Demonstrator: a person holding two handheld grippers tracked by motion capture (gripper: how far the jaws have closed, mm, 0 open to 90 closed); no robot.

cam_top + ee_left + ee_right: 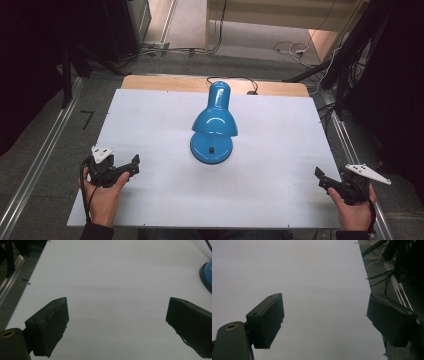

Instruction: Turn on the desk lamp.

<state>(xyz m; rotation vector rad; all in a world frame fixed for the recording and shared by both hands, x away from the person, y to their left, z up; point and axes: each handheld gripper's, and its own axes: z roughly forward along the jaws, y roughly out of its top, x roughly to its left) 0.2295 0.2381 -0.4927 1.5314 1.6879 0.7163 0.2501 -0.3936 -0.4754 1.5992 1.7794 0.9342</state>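
Blue lamp (213,129): mid worktop (150,120), shade tipped forward.
Left gripper (131,165): near-left edge, jaws spread, empty.
Right gripper (320,178): near-right edge, jaws spread, empty.

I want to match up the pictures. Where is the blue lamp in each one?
High view: the blue lamp stands in the middle of the white table.
Left gripper view: just its round base peeks in at the right edge.
Right gripper view: I can't find the lamp here.
Shared landmark: the white table.
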